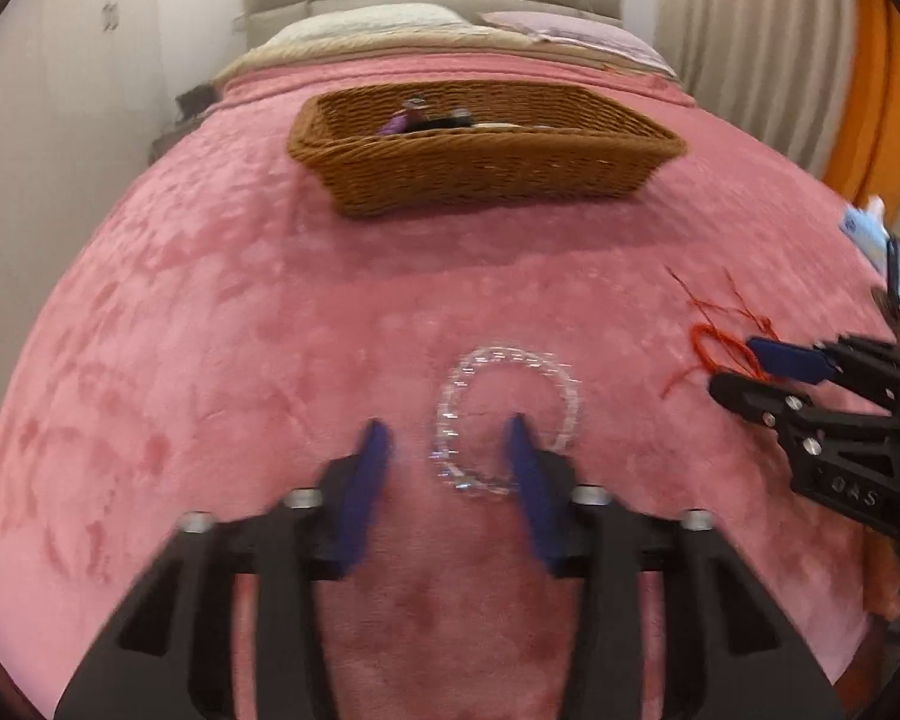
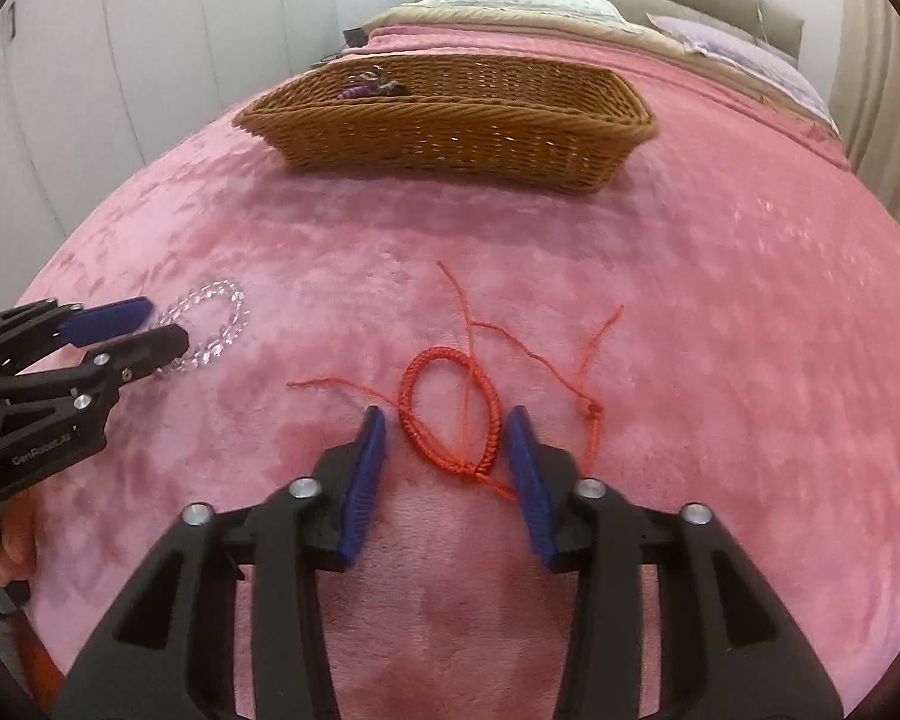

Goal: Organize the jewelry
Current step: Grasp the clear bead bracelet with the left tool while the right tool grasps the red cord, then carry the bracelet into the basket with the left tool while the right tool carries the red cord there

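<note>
A clear bead bracelet (image 1: 507,417) lies on the pink blanket, also seen in the right wrist view (image 2: 210,324). My left gripper (image 1: 450,429) is open, its right finger inside the bead ring, its left finger outside. A red braided cord bracelet (image 2: 450,414) with loose thread ends lies between the open fingers of my right gripper (image 2: 447,420); it also shows in the left wrist view (image 1: 723,348). A brown wicker basket (image 1: 486,171) stands farther up the bed, also seen in the right wrist view (image 2: 450,138), with purple and dark jewelry (image 1: 417,117) inside.
The pink blanket (image 1: 240,312) covers the bed. Pillows (image 2: 522,0) and a headboard lie beyond the basket. White wardrobe doors (image 2: 120,48) stand to the left. A phone and blue-white items (image 1: 894,252) lie at the bed's right edge near orange curtains.
</note>
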### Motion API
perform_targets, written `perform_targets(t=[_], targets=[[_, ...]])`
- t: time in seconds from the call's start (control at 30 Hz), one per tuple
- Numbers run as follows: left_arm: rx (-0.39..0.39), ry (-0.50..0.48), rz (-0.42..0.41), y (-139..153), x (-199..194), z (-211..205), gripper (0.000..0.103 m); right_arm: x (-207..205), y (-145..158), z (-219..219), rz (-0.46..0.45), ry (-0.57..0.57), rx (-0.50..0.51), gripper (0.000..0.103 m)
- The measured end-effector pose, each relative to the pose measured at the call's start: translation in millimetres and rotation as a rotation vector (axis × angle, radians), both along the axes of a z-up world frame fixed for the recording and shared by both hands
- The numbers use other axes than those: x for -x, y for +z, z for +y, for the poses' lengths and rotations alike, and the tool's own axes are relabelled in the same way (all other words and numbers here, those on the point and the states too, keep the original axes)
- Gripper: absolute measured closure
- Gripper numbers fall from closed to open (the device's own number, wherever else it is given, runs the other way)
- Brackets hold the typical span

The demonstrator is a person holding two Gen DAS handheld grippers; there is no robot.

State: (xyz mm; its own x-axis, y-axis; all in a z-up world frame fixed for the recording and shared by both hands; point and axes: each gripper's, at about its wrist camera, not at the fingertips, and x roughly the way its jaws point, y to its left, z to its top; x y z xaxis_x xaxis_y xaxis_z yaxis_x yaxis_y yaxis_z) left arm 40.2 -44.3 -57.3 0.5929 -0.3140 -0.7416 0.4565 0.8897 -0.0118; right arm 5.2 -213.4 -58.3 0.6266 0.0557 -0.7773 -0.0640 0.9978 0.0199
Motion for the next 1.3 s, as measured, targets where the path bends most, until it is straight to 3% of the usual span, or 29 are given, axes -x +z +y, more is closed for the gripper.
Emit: perform_targets(t=[0.03, 0.07, 0.3, 0.53, 0.8, 1.03, 1.3], targets=[[-0.012, -0.009, -0.004, -0.5, 2.2, -2.1, 0.096, 0.5, -0.3, 1.7, -0.001, 0.017, -0.004, 0.086], [-0.019, -0.011, -0.012, -0.6, 3.6, -3.2, 0.097, 1.6, 0.1, 4.2, -0.007, 0.023, 0.003, 0.090], [0.049, -0.036, -0.050, 10.1, 9.7, 2.9, 0.097, 13.5, 15.2, 9.9, -0.092, 0.061, 0.004, 0.093], [0.165, -0.082, -0.109, 39.7, 18.6, 4.4, 0.097, 17.8, 37.4, 4.3, -0.133, 0.052, -0.027, 0.093], [0.191, -0.099, -0.170, 76.6, 11.9, -2.3, 0.097, 9.3, 87.1, -6.9, -0.218, 0.024, -0.055, 0.093], [0.267, -0.087, -0.200, 113.7, -28.8, -15.0, 0.097, -31.7, 129.4, -18.9, -0.291, -0.022, -0.050, 0.093], [0.337, -0.076, -0.260, 140.3, -96.7, -40.1, 0.097, -103.4, 145.3, -37.6, -0.336, -0.043, -0.083, 0.093]])
